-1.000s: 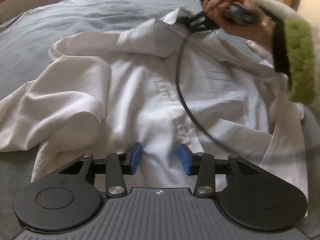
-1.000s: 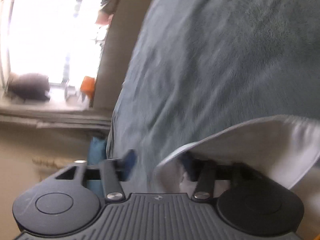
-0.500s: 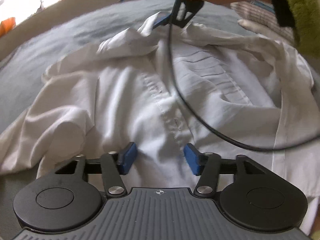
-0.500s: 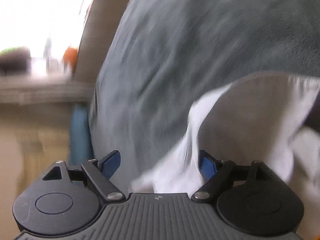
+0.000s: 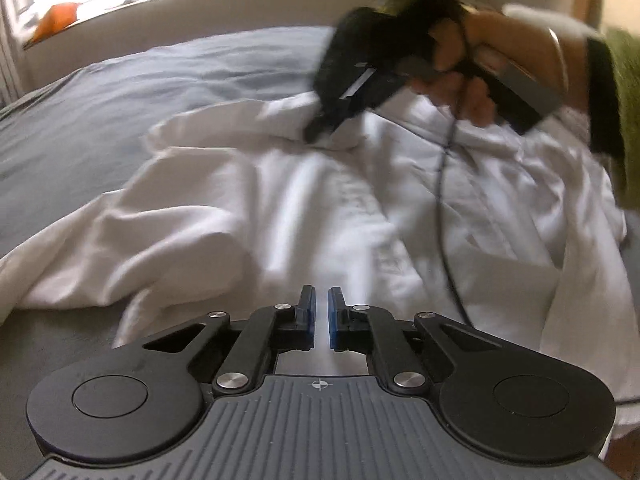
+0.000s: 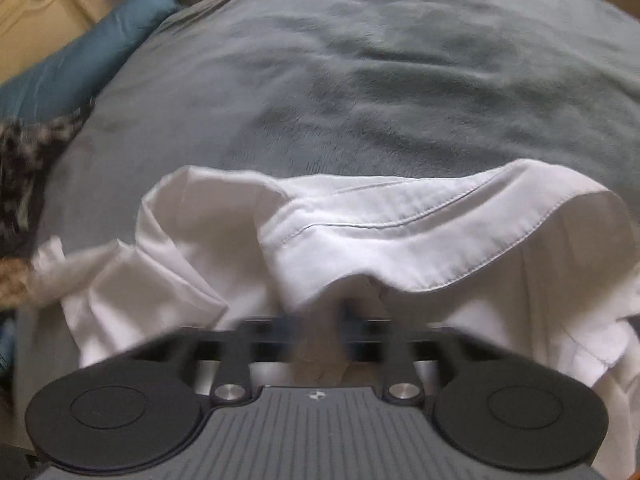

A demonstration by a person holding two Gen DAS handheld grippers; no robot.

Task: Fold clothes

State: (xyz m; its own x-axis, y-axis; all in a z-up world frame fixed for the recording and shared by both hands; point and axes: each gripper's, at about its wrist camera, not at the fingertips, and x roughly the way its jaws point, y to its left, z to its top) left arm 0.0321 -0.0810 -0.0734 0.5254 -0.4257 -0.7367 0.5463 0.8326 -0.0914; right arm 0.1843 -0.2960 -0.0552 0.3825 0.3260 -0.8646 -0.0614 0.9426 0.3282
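Both my grippers have snapped closed since a second ago: left gripper (image 5: 321,312) pinching the white shirt (image 5: 280,200), right gripper (image 6: 344,312) clamping its collar (image 6: 400,232) over the grey blanket (image 6: 360,80).

My left hand-held gripper (image 5: 321,312) is black, with blue pads on its fingers (image 5: 309,312), two round black discs either side, silver screws at the linkage pivots and a ribbed grey housing bearing a small crosshair mark. My right hand (image 5: 460,68) wears a fuzzy green sleeve (image 5: 626,120) with a black cuff; a thin black cable (image 5: 444,208) hangs from it.
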